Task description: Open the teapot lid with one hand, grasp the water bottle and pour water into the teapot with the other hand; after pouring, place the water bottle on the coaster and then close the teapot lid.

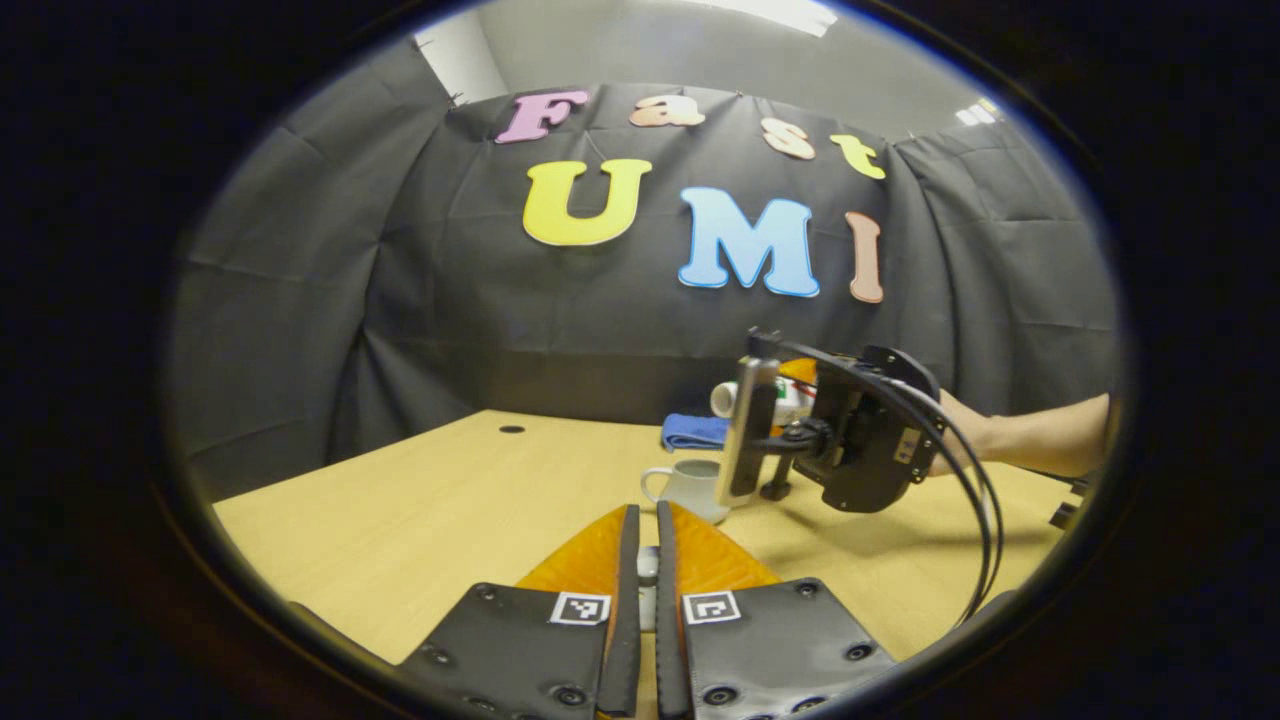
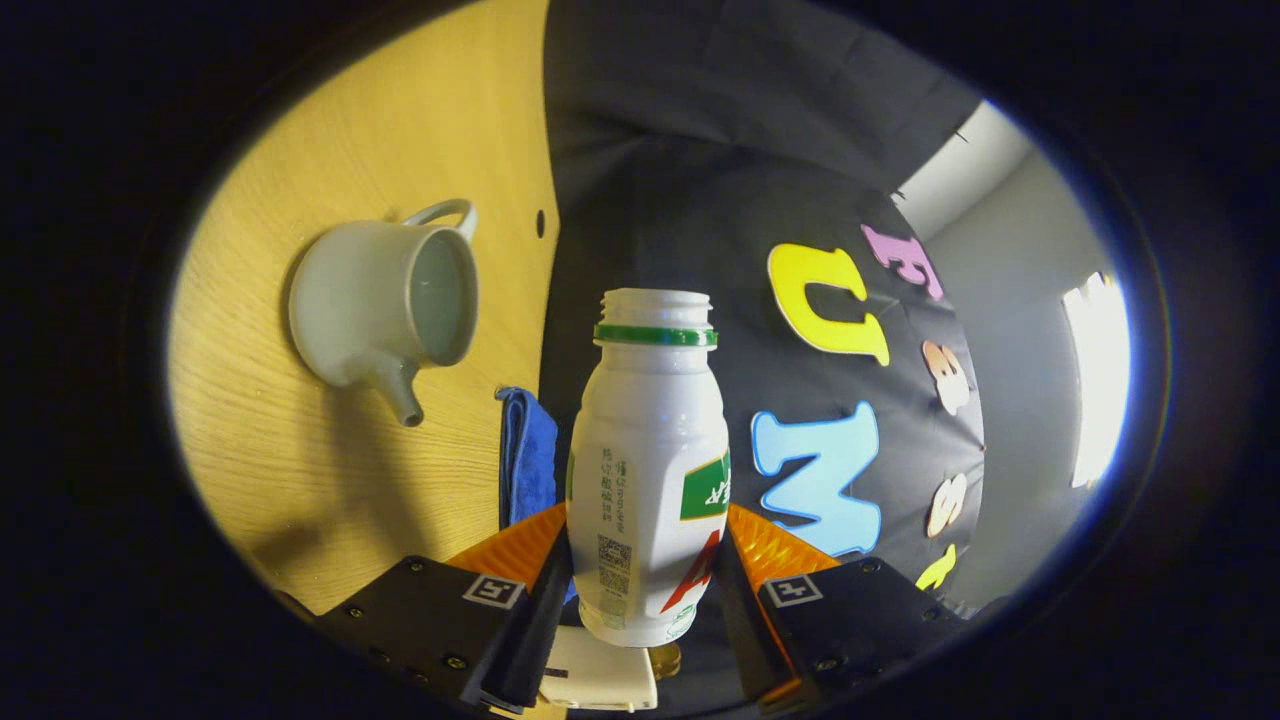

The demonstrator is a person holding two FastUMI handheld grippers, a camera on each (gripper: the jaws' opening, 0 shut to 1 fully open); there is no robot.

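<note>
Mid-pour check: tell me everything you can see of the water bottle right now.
The water bottle is a small white plastic one with a green ring under its threaded neck and a green, red and white label. Its cap is off and the mouth is open. The right gripper holds it, one finger pressing each side of its lower body. In the left gripper view it lies tipped sideways above the table, its mouth toward the open teapot. No water stream is visible.

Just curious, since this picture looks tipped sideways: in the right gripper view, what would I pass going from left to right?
Teapot, open with no lid → blue cloth → water bottle, clamped in the right gripper.
</note>
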